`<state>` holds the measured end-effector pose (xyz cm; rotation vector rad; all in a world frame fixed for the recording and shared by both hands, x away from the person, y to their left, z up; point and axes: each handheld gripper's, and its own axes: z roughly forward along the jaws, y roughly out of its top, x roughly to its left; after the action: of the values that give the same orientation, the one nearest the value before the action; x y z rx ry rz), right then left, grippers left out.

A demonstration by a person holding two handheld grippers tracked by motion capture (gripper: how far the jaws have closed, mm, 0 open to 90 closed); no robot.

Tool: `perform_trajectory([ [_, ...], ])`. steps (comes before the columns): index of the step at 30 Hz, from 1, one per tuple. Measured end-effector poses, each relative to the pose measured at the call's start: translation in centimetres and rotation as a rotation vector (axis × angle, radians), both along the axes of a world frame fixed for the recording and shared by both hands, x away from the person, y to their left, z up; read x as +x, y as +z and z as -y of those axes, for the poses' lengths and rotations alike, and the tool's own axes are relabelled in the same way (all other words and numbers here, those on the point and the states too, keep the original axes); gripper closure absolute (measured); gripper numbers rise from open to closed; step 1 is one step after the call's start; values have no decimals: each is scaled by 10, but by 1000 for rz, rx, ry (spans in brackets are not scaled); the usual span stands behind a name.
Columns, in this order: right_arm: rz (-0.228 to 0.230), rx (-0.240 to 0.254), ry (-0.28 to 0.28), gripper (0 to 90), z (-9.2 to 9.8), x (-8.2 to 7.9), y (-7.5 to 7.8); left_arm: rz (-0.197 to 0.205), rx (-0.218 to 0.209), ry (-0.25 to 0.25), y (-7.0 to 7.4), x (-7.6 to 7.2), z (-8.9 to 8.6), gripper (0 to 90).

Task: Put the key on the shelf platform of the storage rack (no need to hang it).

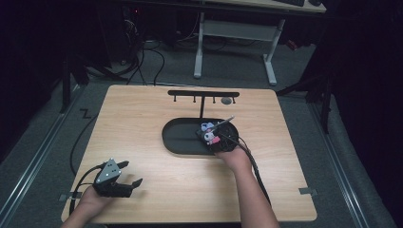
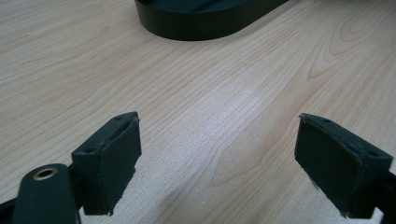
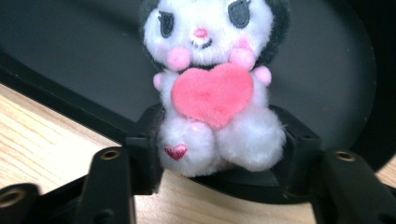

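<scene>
A small white plush toy [image 3: 212, 88] with black ears and a pink heart on its chest is squeezed at its lower body between the jaws of my right gripper [image 3: 217, 149]. In the high view that right gripper [image 1: 215, 137] holds the plush toy [image 1: 209, 137] over the right end of the black oval tray [image 1: 178, 137]. My left gripper [image 1: 128, 175] rests near the table's front left corner, jaws wide apart. Between the left gripper's [image 2: 217, 161] jaws lies bare wood, and the tray's rim [image 2: 201, 23] lies ahead of them.
A black T-shaped rack [image 1: 203, 94] with small hooks stands just behind the tray. A grey round piece [image 1: 226, 100] hangs near its right end. Cables trail from both grippers off the table's front. A white-legged desk [image 1: 235, 31] stands beyond the table.
</scene>
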<state>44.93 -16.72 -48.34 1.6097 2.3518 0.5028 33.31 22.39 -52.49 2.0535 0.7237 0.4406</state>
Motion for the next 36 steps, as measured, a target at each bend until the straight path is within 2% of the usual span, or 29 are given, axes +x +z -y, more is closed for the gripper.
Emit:
perform_trajectory([
  [3, 8, 0, 8, 334, -2, 1, 2, 1, -1, -1, 0, 0, 0, 155],
  [10, 25, 19, -6, 302, -2, 0, 8, 1, -1, -3, 0, 0, 0, 155],
  [18, 45, 7, 11, 302, -3, -3, 15, 0, 2, -3, 0, 0, 1, 155],
  [32, 63, 14, 21, 284, 0, -10, 14, -1, 4, -4, 0, 0, 1, 155],
  [36, 75, 21, 52, 305, 1, -15, 12, -2, 8, -5, 0, 0, 1, 155],
])
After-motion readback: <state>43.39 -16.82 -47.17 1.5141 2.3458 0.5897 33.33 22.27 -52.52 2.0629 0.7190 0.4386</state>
